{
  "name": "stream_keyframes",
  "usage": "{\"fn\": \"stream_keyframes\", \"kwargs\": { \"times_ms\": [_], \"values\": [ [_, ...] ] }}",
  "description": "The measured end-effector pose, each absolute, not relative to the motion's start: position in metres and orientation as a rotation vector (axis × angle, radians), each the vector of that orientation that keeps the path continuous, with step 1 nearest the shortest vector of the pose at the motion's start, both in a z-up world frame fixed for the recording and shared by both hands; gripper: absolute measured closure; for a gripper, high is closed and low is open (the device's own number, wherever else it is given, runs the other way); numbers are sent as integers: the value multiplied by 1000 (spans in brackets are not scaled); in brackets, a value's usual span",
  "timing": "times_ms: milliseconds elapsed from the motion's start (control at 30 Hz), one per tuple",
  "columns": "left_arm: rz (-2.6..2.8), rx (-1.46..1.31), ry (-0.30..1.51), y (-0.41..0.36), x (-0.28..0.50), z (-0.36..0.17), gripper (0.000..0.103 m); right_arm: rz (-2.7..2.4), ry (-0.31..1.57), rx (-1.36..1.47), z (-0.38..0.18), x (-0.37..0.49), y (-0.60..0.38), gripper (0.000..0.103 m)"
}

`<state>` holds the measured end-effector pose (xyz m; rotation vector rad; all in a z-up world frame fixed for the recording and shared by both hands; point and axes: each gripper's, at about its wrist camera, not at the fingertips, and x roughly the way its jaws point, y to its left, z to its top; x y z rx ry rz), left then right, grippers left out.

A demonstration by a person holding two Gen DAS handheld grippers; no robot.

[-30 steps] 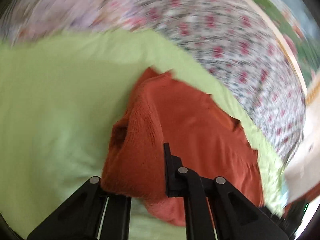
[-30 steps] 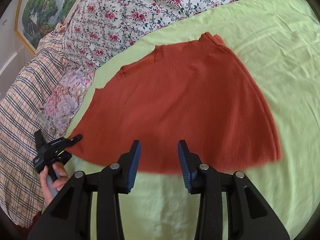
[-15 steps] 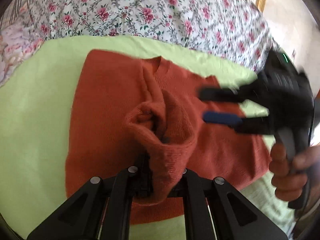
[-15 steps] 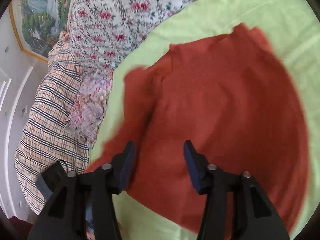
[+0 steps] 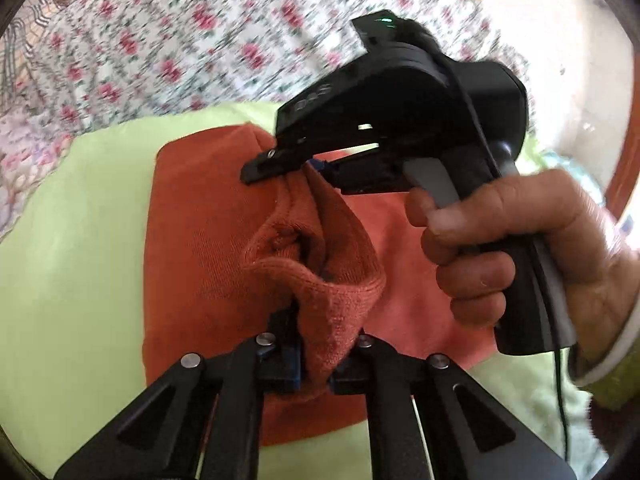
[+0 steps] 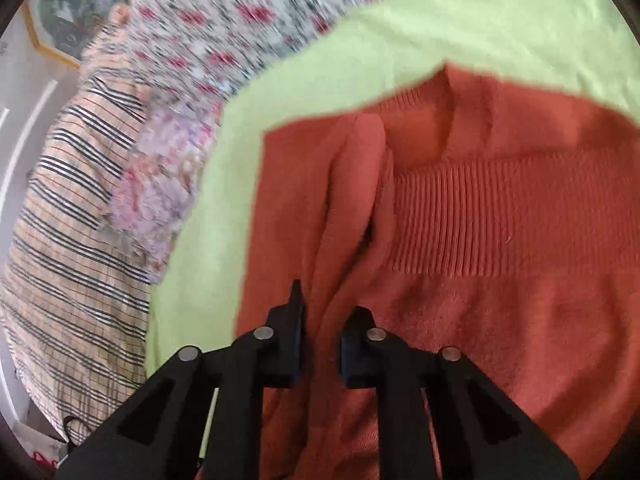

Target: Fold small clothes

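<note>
Presently an orange knitted sweater [image 6: 500, 220] is spread on a lime-green sheet [image 6: 500, 24] that covers the bed, with its ribbed band and neckline turned toward the floral bedding [image 5: 192, 32] behind it. A raised fold of the sweater is pinched at two places. Near the bottom of the left wrist view, the left gripper [image 5: 316, 364] is seen with its fingers drawn narrow and clamped on a bunched ridge of the knit, which rises between them and stretches away toward the far edge of the garment. At that farther end, the right gripper [image 5: 308, 168] is seen from outside, held by a hand [image 5: 520, 248] whose sleeve cuff shows pale with a green edge; its fingers are closing on the same fold, and the fabric appears to be pressed between them, though blur makes the contact hard to judge there. In the right wrist view the fold is shown running up between the two dark fingers [image 6: 294, 344], which sit close against either side of the cloth. A plaid blanket [image 6: 72, 240] and a pale purple flowered cloth [image 6: 160, 188] lie beside the sheet at the left of that view, and the corner of a framed picture [image 6: 60, 20] is glimpsed beyond them.
</note>
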<state>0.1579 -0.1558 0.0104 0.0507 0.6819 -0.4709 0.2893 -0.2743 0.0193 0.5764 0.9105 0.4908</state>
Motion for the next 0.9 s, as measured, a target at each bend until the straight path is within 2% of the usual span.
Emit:
{"fn": "stream_keyframes", "kwargs": {
  "times_ms": [167, 400, 700, 833, 900],
  "values": [
    [-594, 16, 691, -202, 151, 27, 96, 435, 824, 511, 52, 250, -329, 89],
    [-689, 6, 815, -270, 153, -8, 96, 268, 905, 505, 14, 227, -399, 89],
    [-725, 15, 853, -291, 158, -19, 94, 203, 891, 443, 10, 219, -415, 89],
    [-746, 19, 869, -290, 158, -16, 85, 187, 891, 434, 1, 219, -416, 89],
    [-752, 16, 879, -285, 155, -14, 85, 180, 880, 442, 2, 217, -419, 89]
  ]
}}
